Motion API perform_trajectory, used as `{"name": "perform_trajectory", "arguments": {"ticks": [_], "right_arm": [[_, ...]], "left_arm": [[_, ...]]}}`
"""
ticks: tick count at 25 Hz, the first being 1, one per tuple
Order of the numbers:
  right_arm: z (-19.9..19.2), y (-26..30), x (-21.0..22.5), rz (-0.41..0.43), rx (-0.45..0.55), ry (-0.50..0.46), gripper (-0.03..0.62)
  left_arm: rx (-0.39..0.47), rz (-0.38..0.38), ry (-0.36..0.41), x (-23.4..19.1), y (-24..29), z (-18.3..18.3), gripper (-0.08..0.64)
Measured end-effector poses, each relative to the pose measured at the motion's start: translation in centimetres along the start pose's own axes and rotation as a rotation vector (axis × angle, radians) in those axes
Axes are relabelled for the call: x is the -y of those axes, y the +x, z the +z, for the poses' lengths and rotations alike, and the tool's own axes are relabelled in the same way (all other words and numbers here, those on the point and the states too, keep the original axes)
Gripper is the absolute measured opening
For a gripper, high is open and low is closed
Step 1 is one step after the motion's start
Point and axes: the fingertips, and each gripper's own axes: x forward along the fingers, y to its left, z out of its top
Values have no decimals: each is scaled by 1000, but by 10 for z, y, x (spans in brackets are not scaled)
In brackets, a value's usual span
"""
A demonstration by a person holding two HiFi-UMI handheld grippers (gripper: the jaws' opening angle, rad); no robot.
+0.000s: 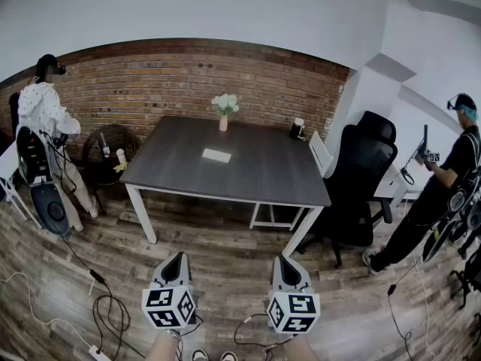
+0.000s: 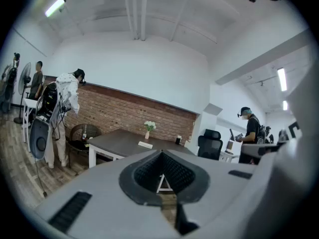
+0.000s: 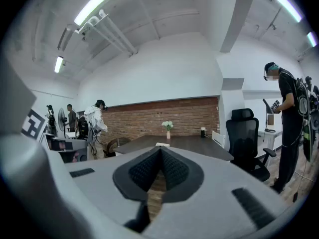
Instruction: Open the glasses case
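Tabletop [image 1: 255, 173] holds glasses case [image 1: 216, 155] lying crosswise

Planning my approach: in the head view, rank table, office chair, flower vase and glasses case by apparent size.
1. table
2. office chair
3. flower vase
4. glasses case, close to the vase

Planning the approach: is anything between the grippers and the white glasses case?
Nothing visible does. Only wooden floor and dark tabletop lie between the left gripper, the right gripper and the flat white glasses case.
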Motion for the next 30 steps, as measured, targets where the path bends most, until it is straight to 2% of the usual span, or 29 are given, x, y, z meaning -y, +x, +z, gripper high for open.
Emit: {"name": "perform_trajectory", "arguments": {"ticks": [16, 18, 21, 24, 30], "right_arm": [[-9, -14, -1, 7, 4, 52, 6], [-12, -15, -3, 14, -7, 55, 60], [-12, -16, -4, 15, -19, 49, 68], [-13, -15, -5, 8, -24, 49, 120], [-16, -5, -16, -20, -22, 47, 129]], "left_arm": [[8, -20, 18, 5, -11, 9, -5], [10, -24, 17, 5, -13, 10, -5], [11, -26, 14, 5, -13, 12, -5], [9, -30, 16, 4, -12, 11, -5], [3, -33, 20, -16, -7, 9, -5]]}}
